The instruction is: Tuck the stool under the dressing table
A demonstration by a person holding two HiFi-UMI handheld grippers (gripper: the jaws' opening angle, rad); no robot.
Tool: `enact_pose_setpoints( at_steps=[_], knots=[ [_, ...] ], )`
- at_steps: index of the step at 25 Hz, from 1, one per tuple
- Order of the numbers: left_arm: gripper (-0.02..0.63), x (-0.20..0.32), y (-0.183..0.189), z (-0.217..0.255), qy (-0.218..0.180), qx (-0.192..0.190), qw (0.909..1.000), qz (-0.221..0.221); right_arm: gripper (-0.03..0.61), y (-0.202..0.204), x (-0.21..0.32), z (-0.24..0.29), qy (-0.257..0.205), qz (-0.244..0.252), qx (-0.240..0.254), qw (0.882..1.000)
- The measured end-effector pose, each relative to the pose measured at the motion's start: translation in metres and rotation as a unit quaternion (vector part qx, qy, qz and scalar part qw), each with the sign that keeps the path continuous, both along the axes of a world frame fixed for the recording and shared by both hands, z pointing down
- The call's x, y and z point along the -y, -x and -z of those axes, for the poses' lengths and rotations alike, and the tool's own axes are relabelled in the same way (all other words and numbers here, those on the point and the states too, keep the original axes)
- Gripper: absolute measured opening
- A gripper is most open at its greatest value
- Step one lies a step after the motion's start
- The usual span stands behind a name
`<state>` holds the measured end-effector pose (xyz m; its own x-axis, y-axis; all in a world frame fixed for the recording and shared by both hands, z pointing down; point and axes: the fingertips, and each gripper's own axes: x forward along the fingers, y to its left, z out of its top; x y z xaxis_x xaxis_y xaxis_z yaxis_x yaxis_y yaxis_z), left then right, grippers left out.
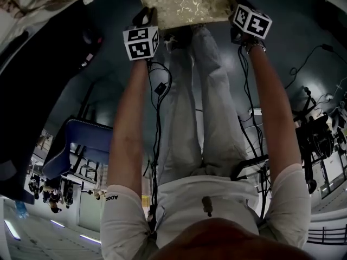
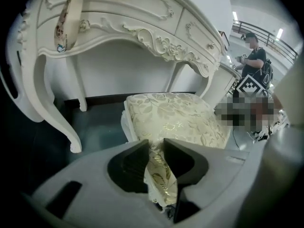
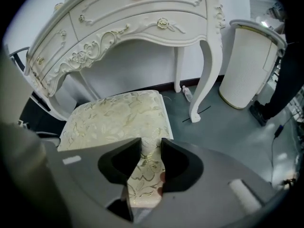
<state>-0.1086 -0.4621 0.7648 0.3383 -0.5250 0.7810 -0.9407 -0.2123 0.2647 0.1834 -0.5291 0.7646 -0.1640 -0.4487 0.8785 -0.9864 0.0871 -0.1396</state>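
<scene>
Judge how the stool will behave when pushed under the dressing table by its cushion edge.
The stool looks softly padded, so its edge likely squashes where the left gripper and right gripper pinch it. Broad and low, it probably slides without tipping.

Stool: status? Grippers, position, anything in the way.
Left gripper, right gripper: jaws shut on stool, near cushion edge. Stool at dressing table opening, not fully under. Nothing seen between table legs.

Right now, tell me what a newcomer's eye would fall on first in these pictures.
The stool, its cushion gold-flowered, stands before the knee gap of the carved white dressing table, not fully tucked in. The left gripper and right gripper each clamp the cushion's near edge between their jaws.
</scene>
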Motion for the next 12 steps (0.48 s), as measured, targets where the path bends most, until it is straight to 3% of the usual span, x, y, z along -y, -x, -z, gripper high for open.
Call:
enact_pose_setpoints(
  at_steps=[6,12],
  knots=[
    [0.104,0.046,0.019,0.002,-0.018,0.015,0.9995,0.022,0.137,0.015,0.031,0.000,-0.017,-0.015,0.021,1.000],
    [0.104,0.088,0.033,0.000,-0.043,0.020,0.9978,0.047,0.138,0.031,0.083,-0.002,-0.030,0.015,0.031,0.999]
  ],
)
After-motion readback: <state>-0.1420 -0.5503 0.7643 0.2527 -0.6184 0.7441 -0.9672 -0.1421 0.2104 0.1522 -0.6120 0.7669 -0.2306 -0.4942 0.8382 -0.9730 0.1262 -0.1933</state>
